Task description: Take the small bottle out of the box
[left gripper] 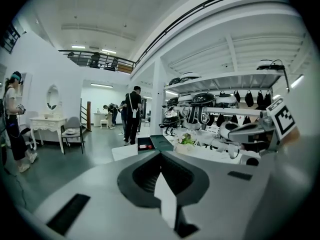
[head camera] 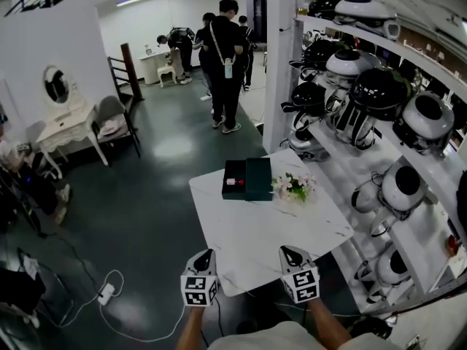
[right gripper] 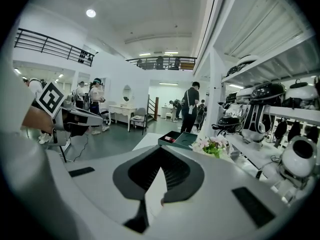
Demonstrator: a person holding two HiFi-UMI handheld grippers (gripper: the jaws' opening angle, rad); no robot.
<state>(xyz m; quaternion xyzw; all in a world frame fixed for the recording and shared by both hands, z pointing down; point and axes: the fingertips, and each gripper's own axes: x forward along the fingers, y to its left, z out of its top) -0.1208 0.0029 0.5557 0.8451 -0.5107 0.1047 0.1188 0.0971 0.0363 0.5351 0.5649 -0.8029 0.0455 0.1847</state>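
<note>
- Both tools hover over the near edge of the white surface, pointing towards its far end. The left tongs are clenched on nothing, and so are the right tongs.
- The box lies open at the far end of the surface, well apart from both tools. Its dark lid is folded out to the right of the tray.
- A small red item sits in the left half of the box. It is probably the small bottle, though it is too small here to be sure.
- The task looks to be in its approach stage, with nothing touched yet.
- Risk: clenched tips would meet the bottle like a poker and push it deeper or tip it, so the tongs need to part before they get there.
- Risk: the bunch of flowers stands just beside the open lid. A right-hand reach that swings wide could brush it and knock it over.
- Risk: the box looks light. If the bottle sits snugly in its bed, pulling could lift or drag the whole box unless the other tool steadies the rim.
- Risk: a pinch on the bottle's edge and not across its body could let it slip back in or roll off across the surface.
</note>
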